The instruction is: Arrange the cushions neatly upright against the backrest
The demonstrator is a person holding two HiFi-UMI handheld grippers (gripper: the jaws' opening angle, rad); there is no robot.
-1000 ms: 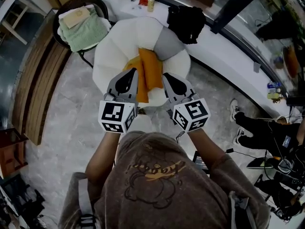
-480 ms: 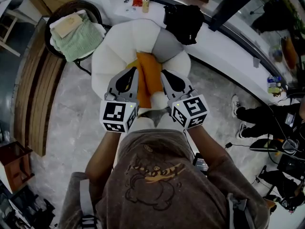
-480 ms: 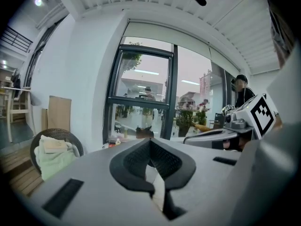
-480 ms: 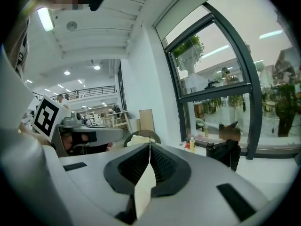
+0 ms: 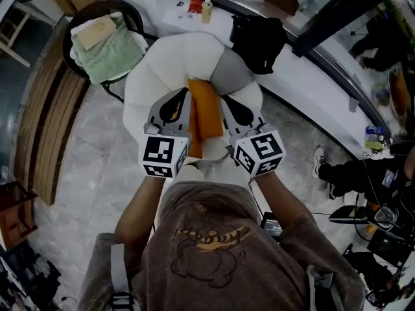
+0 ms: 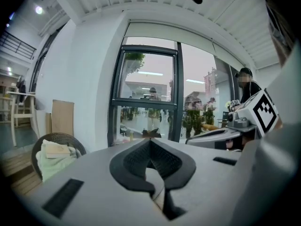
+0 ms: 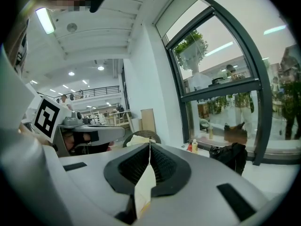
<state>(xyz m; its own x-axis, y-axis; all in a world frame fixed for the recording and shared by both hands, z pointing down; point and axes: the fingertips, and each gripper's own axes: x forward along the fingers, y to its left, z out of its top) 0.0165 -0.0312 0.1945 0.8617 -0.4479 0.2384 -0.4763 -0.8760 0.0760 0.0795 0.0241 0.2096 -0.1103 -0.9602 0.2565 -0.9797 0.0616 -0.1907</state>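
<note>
Head view: left gripper (image 5: 184,96), right gripper (image 5: 226,102), cushion (image 5: 206,112) deeper into armchair (image 5: 154,70).

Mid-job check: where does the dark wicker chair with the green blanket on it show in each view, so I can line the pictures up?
Head view: the dark wicker chair with the green blanket is at the upper left, beside the white padded armchair.
Left gripper view: lower left, left of the jaws.
Right gripper view: centre, just above the tip of the jaws.
Shared landmark: the small yellow bottle, right of the chair in all three.
</note>
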